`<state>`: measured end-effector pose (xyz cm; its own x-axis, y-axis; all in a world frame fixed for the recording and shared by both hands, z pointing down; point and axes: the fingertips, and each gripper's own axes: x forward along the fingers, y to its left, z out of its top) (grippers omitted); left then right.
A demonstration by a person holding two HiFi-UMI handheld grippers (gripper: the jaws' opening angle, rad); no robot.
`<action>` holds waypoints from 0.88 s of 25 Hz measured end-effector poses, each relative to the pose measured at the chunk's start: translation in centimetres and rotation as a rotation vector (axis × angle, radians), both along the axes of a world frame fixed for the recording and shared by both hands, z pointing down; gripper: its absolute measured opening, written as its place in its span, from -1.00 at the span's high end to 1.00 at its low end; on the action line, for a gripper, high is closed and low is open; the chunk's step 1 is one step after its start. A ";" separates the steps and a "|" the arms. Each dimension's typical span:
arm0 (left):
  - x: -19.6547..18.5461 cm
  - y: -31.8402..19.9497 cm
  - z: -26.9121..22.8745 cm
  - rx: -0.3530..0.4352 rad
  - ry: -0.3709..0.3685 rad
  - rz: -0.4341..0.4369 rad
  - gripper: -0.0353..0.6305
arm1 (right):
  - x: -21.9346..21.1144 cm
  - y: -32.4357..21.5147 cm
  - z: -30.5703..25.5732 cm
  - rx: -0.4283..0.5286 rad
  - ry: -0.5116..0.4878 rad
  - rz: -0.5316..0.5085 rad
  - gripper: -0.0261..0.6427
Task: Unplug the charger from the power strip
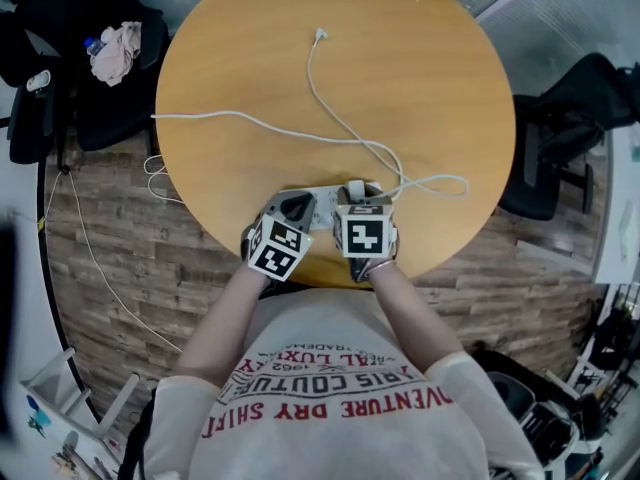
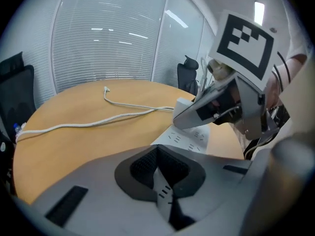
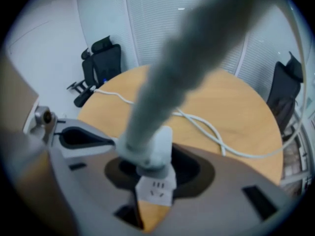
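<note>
A white power strip (image 1: 322,209) lies at the near edge of the round wooden table (image 1: 250,58). A white charger (image 1: 355,188) is plugged into it, and its thin cable (image 1: 322,103) runs to the far side of the table. My left gripper (image 1: 272,236) is shut on the strip's left end; in the left gripper view the strip (image 2: 189,137) passes between the pads. My right gripper (image 1: 362,230) points steeply down over the charger (image 3: 153,149), with the jaws closed on its sides. The blurred cable (image 3: 197,48) rises toward that camera.
A second white cord (image 1: 215,117) crosses the table and drops off its left edge to the wooden floor (image 1: 110,268). A black chair (image 1: 85,88) with a cloth (image 1: 117,52) on it stands at the left. Another chair (image 1: 560,143) stands at the right.
</note>
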<state>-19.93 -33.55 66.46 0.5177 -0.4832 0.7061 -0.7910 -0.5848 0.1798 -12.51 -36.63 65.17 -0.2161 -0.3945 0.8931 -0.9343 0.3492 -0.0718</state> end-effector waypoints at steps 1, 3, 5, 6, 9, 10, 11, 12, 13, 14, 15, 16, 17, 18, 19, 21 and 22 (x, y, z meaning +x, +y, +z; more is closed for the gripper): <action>0.0 -0.1 0.0 -0.021 0.021 -0.004 0.80 | 0.0 0.1 -0.1 0.000 -0.003 0.003 0.43; -0.1 -0.3 -0.3 -0.057 0.063 -0.022 0.80 | 0.2 0.4 -0.2 -0.007 -0.006 0.009 0.43; -0.2 -0.5 -0.5 -0.069 0.083 -0.038 0.81 | 0.3 0.7 -0.2 -0.025 -0.010 0.013 0.43; -0.2 -0.6 -0.6 -0.056 0.074 -0.039 0.80 | 0.2 0.7 -0.2 -0.033 -0.016 0.017 0.43; 0.1 -0.4 -0.5 0.043 -0.005 -0.025 0.80 | 0.3 0.4 -0.2 -0.079 -0.013 0.026 0.44; 0.1 -0.3 -0.4 0.067 -0.029 -0.022 0.81 | 0.5 0.4 -0.1 -0.102 -0.009 0.031 0.44; 0.1 -0.2 -0.3 0.078 -0.041 -0.021 0.81 | 0.5 0.4 0.0 -0.122 -0.009 0.035 0.44; 0.1 -0.1 -0.2 0.076 -0.040 -0.022 0.80 | 0.5 0.4 0.1 -0.138 -0.011 0.036 0.44; 0.0 -0.2 -0.1 0.062 -0.027 -0.024 0.81 | 0.5 0.4 0.2 -0.146 -0.012 0.034 0.44; 0.0 -0.3 -0.1 0.040 -0.009 -0.027 0.81 | 0.5 0.3 0.1 -0.146 -0.013 0.031 0.44; 0.0 -0.3 0.0 0.018 0.006 -0.029 0.81 | 0.5 0.1 -0.2 -0.133 -0.014 0.027 0.44; 0.1 -0.4 0.0 0.005 0.011 -0.029 0.81 | 0.4 -0.4 -1.0 -0.103 -0.018 0.020 0.45; 0.1 -0.5 0.0 0.005 0.007 -0.027 0.81 | 0.2 -1.2 -2.3 -0.060 -0.022 0.009 0.45; 0.0 -0.5 0.0 0.016 -0.003 -0.024 0.81 | -0.1 -2.1 -3.8 -0.014 -0.025 -0.009 0.45; -0.1 -0.5 0.0 0.029 -0.013 -0.023 0.81 | -0.5 -3.0 -5.2 0.026 -0.026 -0.029 0.45; -0.2 -0.4 0.1 0.041 -0.026 -0.024 0.81 | -0.8 -4.2 -7.4 0.086 -0.023 -0.057 0.45; -0.3 -0.3 0.1 0.041 -0.029 -0.025 0.81 | -0.8 -4.4 -8.0 0.104 -0.024 -0.062 0.45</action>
<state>-20.20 -33.83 66.59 0.4852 -0.5246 0.6995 -0.8097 -0.5715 0.1330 -13.30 -41.07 57.16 -0.2636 -0.4696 0.8426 -0.9090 0.4132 -0.0541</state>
